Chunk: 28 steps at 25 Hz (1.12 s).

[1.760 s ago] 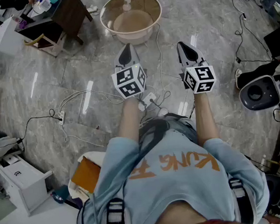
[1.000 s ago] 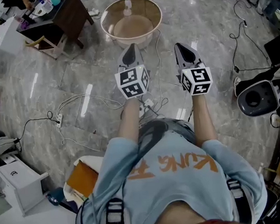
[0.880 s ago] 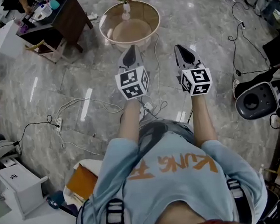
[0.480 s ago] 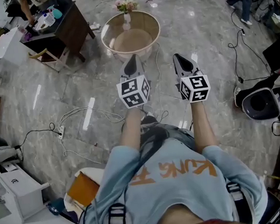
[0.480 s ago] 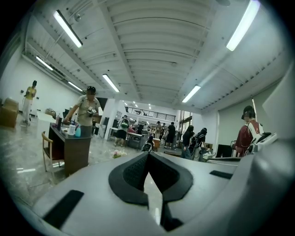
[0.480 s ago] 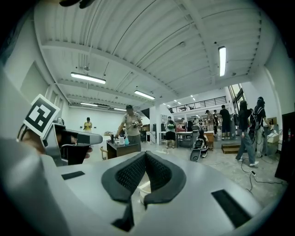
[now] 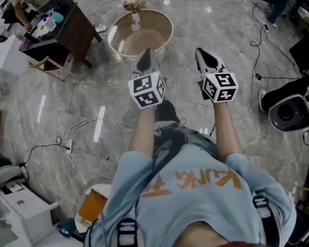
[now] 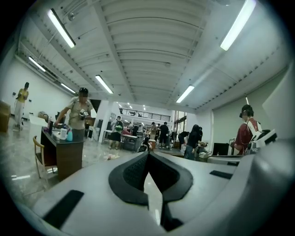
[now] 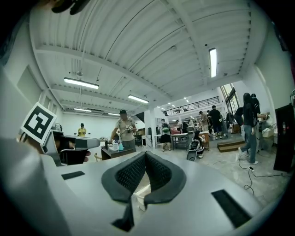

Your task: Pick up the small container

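**Both grippers shut and empty, the table well ahead**

We hold the left gripper (image 7: 145,53) and the right gripper (image 7: 202,52) side by side above the floor (image 7: 59,103). Both point toward a round table (image 7: 113,30) that stands well apart from them. We cannot tell which thing is the small container. The only small thing on that table is a white vase (image 7: 135,19) with flowers, at its far rim, roughly ahead of the left gripper.

The table has a see-through top inside a pale ring, with a tan surface beneath. The floor is polished grey marble, streaked with glare and crossed by thin cables. Each gripper is a smooth pale grey shell that carries a cube (image 7: 146,90) of black-and-white square markers.

Only the gripper views show the jaws closely: black ribbed pads (image 8: 133,173) pressed together at the tips on the left, and the same on the right (image 9: 129,173) — nothing between either pair.

The left gripper view shows a dark wooden desk (image 8: 60,154) from the side, with bottles (image 8: 67,133) on it and a person (image 8: 79,110) behind it. The head view shows that desk only from above. The right gripper view catches the left gripper's marker cube at its left edge
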{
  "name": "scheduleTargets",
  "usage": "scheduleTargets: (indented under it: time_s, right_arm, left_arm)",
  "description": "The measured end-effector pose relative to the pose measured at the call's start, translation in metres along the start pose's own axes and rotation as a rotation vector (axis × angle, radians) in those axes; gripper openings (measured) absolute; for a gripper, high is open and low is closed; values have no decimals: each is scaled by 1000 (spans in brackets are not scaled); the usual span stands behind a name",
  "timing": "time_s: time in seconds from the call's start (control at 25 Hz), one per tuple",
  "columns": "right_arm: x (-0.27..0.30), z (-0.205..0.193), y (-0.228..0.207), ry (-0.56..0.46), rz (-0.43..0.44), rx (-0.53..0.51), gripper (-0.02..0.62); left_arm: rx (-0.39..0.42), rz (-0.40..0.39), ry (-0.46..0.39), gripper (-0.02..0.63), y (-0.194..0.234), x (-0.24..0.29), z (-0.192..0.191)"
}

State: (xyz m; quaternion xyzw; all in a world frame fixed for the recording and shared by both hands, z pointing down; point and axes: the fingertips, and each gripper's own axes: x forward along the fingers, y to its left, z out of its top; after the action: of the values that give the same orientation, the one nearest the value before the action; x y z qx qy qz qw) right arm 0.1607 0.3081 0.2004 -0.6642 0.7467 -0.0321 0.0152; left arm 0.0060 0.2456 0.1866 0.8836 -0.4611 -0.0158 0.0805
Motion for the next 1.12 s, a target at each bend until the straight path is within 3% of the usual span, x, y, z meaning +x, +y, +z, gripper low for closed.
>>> scheduleTargets:
  time_s: [0.28, 0.44, 0.64, 0.88, 1.0, 1.12]
  right_arm:
    - [57, -19, 13, 43, 69, -17, 14]
    - [98, -29, -6, 63, 41, -20, 14]
    - [163, -34, -27, 90, 30, 25, 14]
    - [286, -56, -11, 166, 98, 79, 14]
    - [356, -63, 4, 194, 129, -8, 14]
    - [414, -56, 37, 204, 202, -79, 14]
  left_arm:
    - [-52, 64, 35, 23, 53, 38, -18]
    - [-86, 69, 30, 23, 78, 84, -27]
    - [-93, 41, 94, 23, 96, 147, -38]
    - [-97, 114, 205, 23, 185, 220, -46]
    - [-79, 158, 254, 23, 243, 251, -49]
    - [-118, 189, 289, 23, 297, 271, -48]
